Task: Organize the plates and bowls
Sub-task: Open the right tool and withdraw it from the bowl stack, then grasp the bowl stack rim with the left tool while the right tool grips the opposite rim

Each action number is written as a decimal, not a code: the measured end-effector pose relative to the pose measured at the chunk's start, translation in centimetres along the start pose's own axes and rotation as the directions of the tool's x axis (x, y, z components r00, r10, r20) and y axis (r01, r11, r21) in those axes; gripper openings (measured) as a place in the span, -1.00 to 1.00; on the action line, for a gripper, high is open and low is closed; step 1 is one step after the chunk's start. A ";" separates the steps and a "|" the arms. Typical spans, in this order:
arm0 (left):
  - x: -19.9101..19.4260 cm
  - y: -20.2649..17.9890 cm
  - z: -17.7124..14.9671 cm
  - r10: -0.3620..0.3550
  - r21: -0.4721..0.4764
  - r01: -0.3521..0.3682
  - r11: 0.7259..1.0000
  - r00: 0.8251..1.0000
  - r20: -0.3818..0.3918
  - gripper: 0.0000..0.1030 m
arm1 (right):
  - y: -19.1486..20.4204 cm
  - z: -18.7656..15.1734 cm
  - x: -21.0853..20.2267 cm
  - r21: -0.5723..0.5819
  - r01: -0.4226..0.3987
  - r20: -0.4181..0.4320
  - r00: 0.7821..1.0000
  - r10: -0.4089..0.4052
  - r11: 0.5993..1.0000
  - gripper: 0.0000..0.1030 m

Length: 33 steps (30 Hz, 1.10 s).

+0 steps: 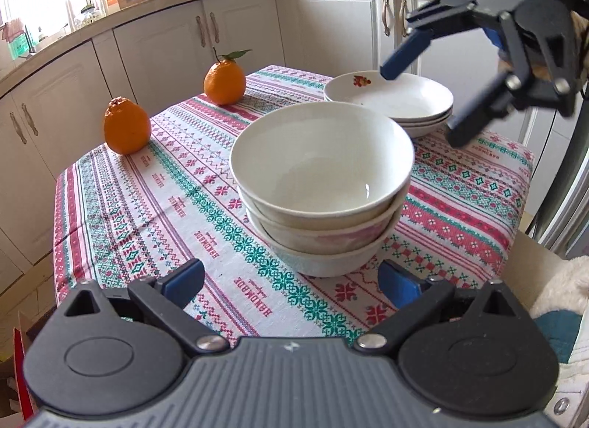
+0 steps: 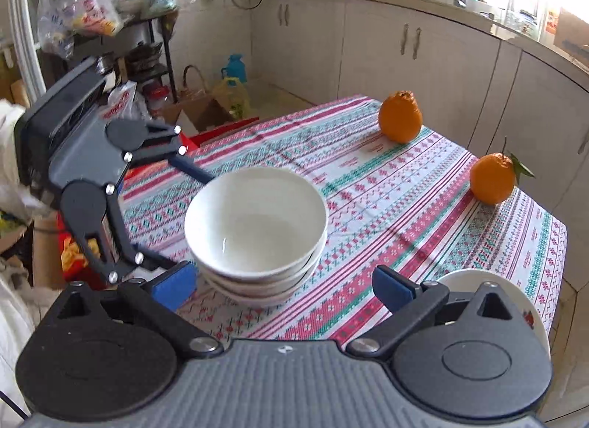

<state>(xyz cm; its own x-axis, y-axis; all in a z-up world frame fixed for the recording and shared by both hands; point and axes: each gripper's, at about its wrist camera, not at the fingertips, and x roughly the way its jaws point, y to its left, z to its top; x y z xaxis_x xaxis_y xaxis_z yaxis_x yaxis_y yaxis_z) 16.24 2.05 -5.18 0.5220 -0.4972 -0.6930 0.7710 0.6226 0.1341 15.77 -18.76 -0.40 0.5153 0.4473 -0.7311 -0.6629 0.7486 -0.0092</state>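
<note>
Left claw (image 1: 291, 280) spread, empty, low at near edge of worktop (image 1: 121, 214); bowls (image 1: 322, 188) stacked just beyond, centred between its fingers. Further right, plates (image 1: 394, 104) stacked behind the bowls. Right claw (image 1: 419, 104) spread wide, empty, hovering by the plates' right rim, nearer them. Bowls likelier for left.

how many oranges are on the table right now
2. One round orange fruit with a leafy stem sits at the far edge of the patterned tablecloth; the other bumpy-topped orange fruit sits near its left corner. None looks hidden.
</note>
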 end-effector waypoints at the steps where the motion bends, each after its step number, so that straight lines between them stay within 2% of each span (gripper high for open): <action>1: 0.3 0.1 0.0 -0.008 0.000 0.008 1.000 1.000 -0.006 0.94 | 0.5 -0.4 0.7 -0.021 0.007 -0.029 1.000 -0.007 1.000 1.00; 5: 1.4 0.0 0.1 -0.027 0.019 0.027 0.999 1.000 -0.014 0.92 | 1.8 -1.8 3.6 -0.097 0.036 -0.097 0.994 -0.046 0.995 1.00; 10: 2.0 -0.4 0.4 -0.065 0.071 0.066 0.995 0.998 -0.015 0.90 | 1.5 -1.7 6.2 -0.141 0.030 -0.113 0.992 -0.047 0.990 1.00; 15: 2.7 -0.2 0.9 -0.122 0.105 0.125 0.987 0.992 -0.030 0.84 | 1.2 -1.2 7.5 -0.188 -0.018 -0.124 0.992 -0.005 0.982 0.98; 22: 3.7 0.4 1.7 -0.205 0.174 0.215 0.961 0.976 -0.074 0.77 | 0.3 0.0 8.3 -0.225 -0.105 -0.145 0.987 0.073 0.969 0.91; 33: 4.5 1.3 2.4 -0.274 0.203 0.288 0.936 0.957 -0.095 0.75 | -0.4 0.8 9.0 -0.252 -0.193 -0.186 0.971 0.148 0.948 0.83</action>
<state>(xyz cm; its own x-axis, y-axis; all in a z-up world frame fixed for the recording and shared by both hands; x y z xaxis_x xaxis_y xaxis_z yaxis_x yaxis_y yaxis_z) 20.44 -0.81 -6.42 0.2537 -0.5890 -0.7673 0.9460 0.3166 0.0698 21.11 -14.65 -6.42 0.3014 0.4547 -0.8381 -0.8648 0.5005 -0.0395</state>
